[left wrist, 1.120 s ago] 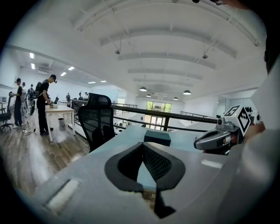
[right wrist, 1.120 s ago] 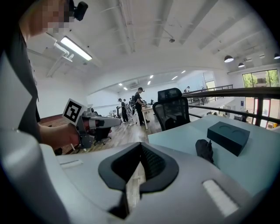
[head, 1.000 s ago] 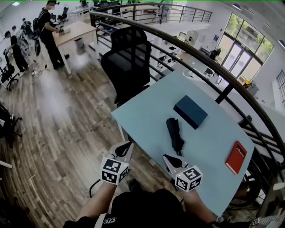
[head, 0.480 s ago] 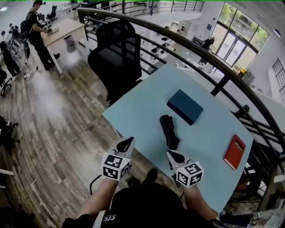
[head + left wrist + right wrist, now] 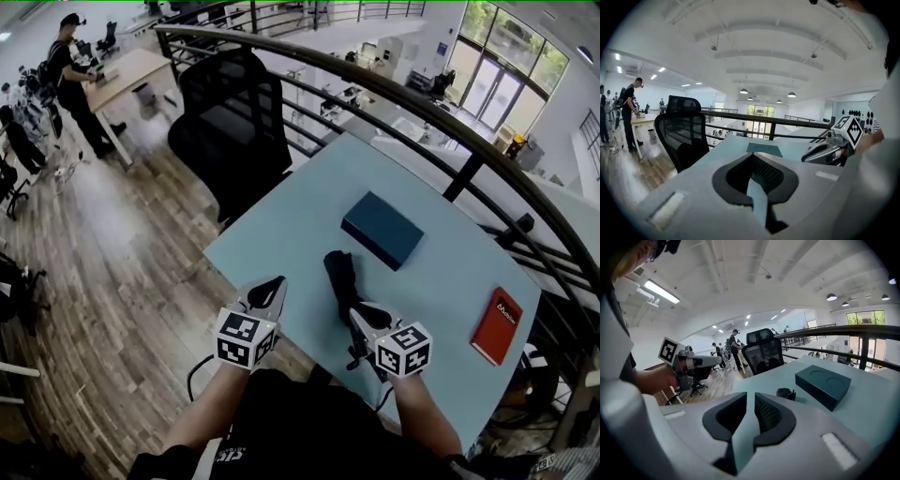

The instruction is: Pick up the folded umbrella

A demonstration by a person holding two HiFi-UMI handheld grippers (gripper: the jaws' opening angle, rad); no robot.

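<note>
We hold two grippers at the near edge of a pale blue worktop (image 5: pixel 281 216). The folded black umbrella (image 5: pixel 341 279) lies on it just ahead of the right gripper (image 5: pixel 360 317), whose fingers have just been parting a little, with nothing between them. The left gripper (image 5: pixel 273 284) has its fingers clenched together, empty. A dark box (image 5: pixel 382 229) sits just beyond the umbrella.

Table (image 5: pixel 281 234): umbrella (image 5: pixel 342 281); box (image 5: pixel 382 230) (dark teal); book (image 5: pixel 498 325)
</note>
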